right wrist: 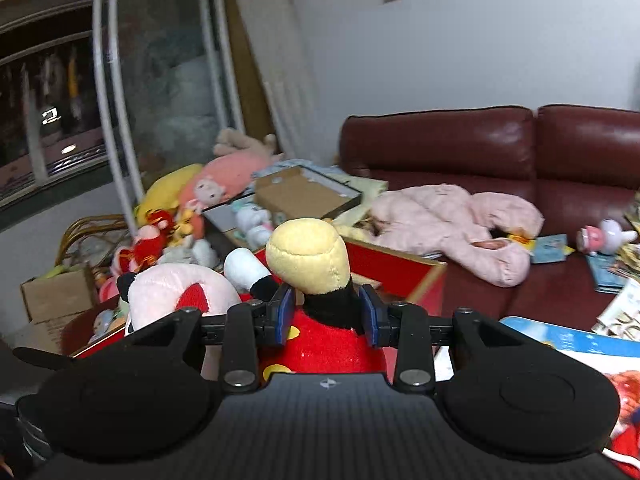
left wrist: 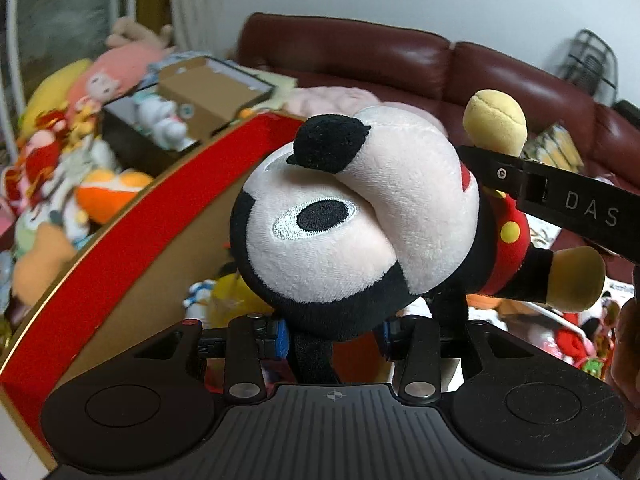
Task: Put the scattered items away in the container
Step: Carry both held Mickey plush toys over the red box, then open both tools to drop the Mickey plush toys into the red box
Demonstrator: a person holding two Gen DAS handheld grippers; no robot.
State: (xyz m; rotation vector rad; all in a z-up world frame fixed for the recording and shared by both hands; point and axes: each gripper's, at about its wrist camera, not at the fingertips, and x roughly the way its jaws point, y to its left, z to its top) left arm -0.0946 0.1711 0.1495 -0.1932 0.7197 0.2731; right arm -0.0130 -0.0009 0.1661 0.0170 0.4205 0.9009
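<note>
Both tools grip one mouse plush (left wrist: 352, 216): left tool (left wrist: 334, 334) is clamped on a black part under its head, right tool (right wrist: 326, 312) on its leg. It hangs above the red box (left wrist: 132, 224), not yet released. Box contents are mostly hidden; many plush toys (right wrist: 192, 200) remain beyond.

My living room at home: a dark red leather sofa (right wrist: 500, 148) lines the far wall. Plush toys (right wrist: 192, 200) crowd the left, beside the window (right wrist: 52, 92).

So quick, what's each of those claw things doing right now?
Left gripper: closed on the mouse plush toy, at the back of its head.
Right gripper: closed on the same toy's leg, below its yellow foot.
</note>
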